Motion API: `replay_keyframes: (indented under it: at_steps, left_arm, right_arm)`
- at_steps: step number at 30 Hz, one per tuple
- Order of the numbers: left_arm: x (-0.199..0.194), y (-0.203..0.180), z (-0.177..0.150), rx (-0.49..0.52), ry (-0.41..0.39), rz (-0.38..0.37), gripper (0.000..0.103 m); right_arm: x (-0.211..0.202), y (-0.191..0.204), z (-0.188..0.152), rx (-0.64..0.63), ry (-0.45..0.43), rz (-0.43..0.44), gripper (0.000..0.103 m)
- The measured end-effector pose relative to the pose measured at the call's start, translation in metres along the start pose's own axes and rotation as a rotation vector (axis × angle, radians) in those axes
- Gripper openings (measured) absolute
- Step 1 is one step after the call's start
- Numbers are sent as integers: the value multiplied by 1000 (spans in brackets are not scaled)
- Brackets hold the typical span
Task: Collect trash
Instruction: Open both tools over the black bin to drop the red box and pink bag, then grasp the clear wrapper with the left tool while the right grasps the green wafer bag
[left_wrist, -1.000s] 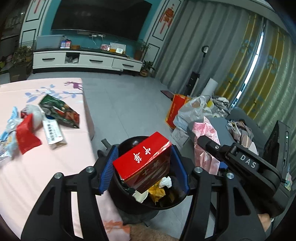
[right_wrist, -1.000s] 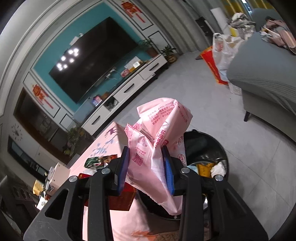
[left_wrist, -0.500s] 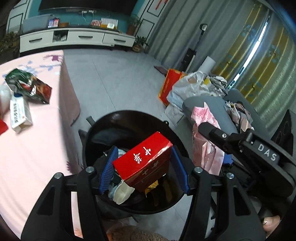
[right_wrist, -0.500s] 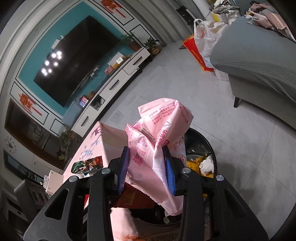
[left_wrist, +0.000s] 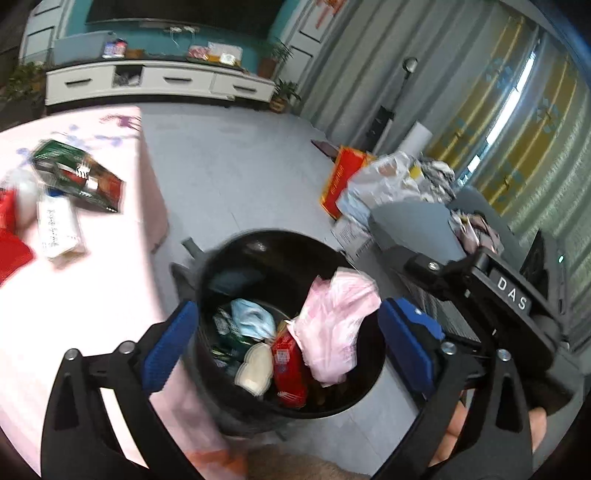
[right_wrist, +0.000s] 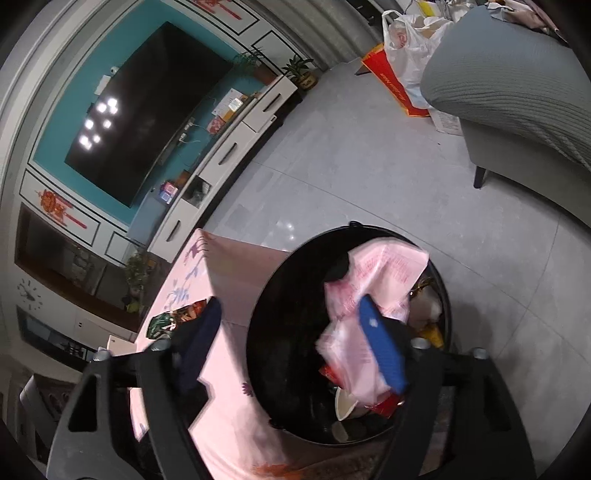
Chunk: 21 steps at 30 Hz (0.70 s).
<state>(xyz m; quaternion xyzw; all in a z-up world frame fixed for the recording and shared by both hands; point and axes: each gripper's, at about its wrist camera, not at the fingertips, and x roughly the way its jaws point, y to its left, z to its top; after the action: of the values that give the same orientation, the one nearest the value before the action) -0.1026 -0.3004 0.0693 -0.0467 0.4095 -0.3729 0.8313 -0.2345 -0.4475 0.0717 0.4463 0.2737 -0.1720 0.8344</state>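
1. The left gripper (left_wrist: 288, 349) is hanging over the round black plastic trash bin (left_wrist: 221, 258) with its blue-padded fingers spread wide; its jaws have just been opening, and nothing is sitting between them now.
2. The right gripper (right_wrist: 295, 347) is likewise standing with its fingers apart after just opening. The crumpled pink printed plastic bag (right_wrist: 373, 295) is lying in the bin beyond the right-hand blue pad, which overlaps it in the right wrist view; it looks released, though whether the film is brushing that pad I cannot tell.
3. The red rectangular cardboard carton (left_wrist: 290, 363) is lying inside the bin, tilted on edge against the pink bag, beside a light-blue face mask (left_wrist: 251, 319) and a pale scrap.
4. More trash is waiting on the table draped in a pink floral cloth (left_wrist: 92, 295): a glossy green-and-red foil snack pouch (left_wrist: 79, 179), a white oblong packet (left_wrist: 59, 230) and a flat red wrapper (left_wrist: 11, 253).
5. Judging by looks, the foil pouch is light, slick and crinkly, so pinching a flat sealed edge seems surest. The white packet looks soft and slightly puffy; gripping across its narrow width should be holding it. The red wrapper looks thin and limp, needing a pinch at a raised fold.
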Motion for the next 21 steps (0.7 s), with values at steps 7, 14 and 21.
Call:
replay_keyframes:
  at_steps: [7,14,21]
  left_arm:
    - [-72,58,15,-34,-99,155,100]
    - [-137,156,19,-114,-172,344,100]
    - [-146,265,-3,-379,-188,457,100]
  right_arm:
    - [3,31,-12,-66,-29,31,97]
    - [18,89,-39,-253,-96,1,100]
    - [63,132,-80,-481,-58,-73,100]
